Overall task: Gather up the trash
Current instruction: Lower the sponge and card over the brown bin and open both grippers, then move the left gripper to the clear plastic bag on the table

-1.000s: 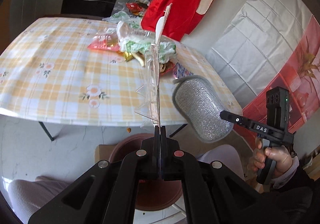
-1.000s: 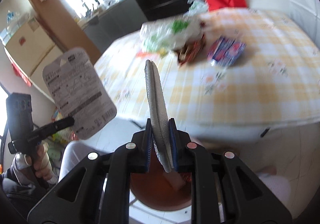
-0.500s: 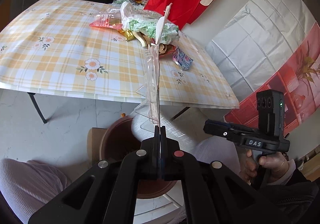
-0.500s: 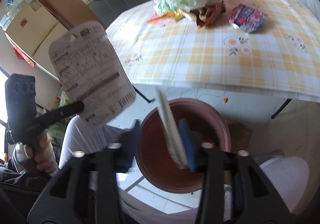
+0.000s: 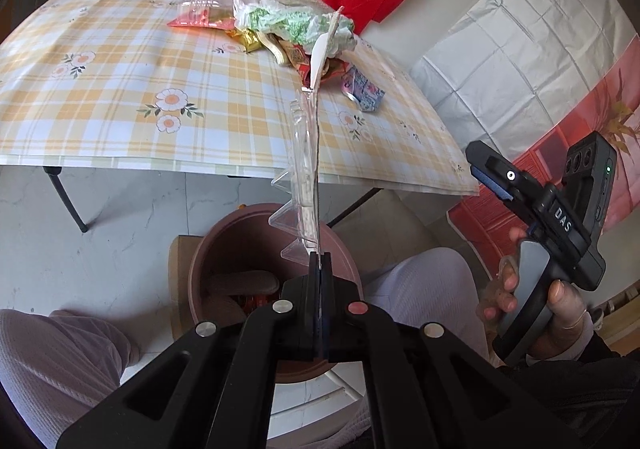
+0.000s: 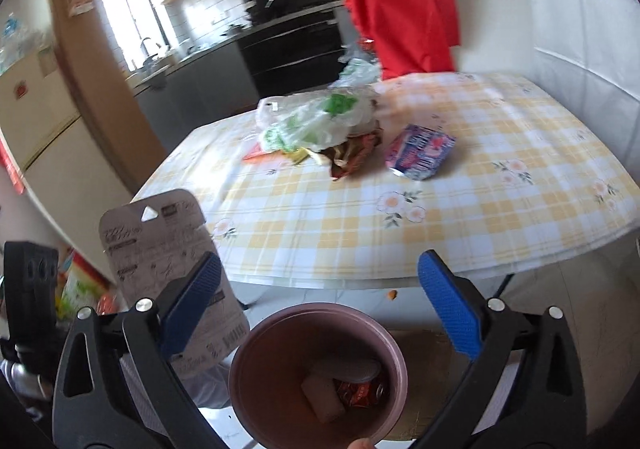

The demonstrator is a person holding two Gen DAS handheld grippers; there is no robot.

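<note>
My left gripper (image 5: 319, 261) is shut on the bottom edge of a clear plastic blister pack (image 5: 306, 169) with a white card back. It holds the pack upright above the brown bin (image 5: 216, 237) on the floor. In the right wrist view the pack's printed card (image 6: 152, 241) shows at the left. My right gripper (image 6: 318, 269) is above the bin (image 6: 260, 333), its jaws opening wide with nothing between them. The silver scouring pad (image 6: 344, 369) lies inside the bin on red wrappers. More trash sits on the table: a plastic bag (image 6: 316, 121), crumpled wrappers (image 6: 352, 153) and a purple packet (image 6: 420, 151).
The table with a yellow checked cloth (image 5: 100, 97) stands just beyond the bin. The person's knees (image 5: 56, 361) flank the bin, and cardboard (image 5: 180, 261) lies under it. A red garment (image 6: 400, 1) hangs behind the table, with kitchen cabinets (image 6: 280, 45) further back.
My right gripper opened and let go of the silver scouring pad, which dropped into the bin. My left gripper sank a little towards the bin, still gripping the blister pack.
</note>
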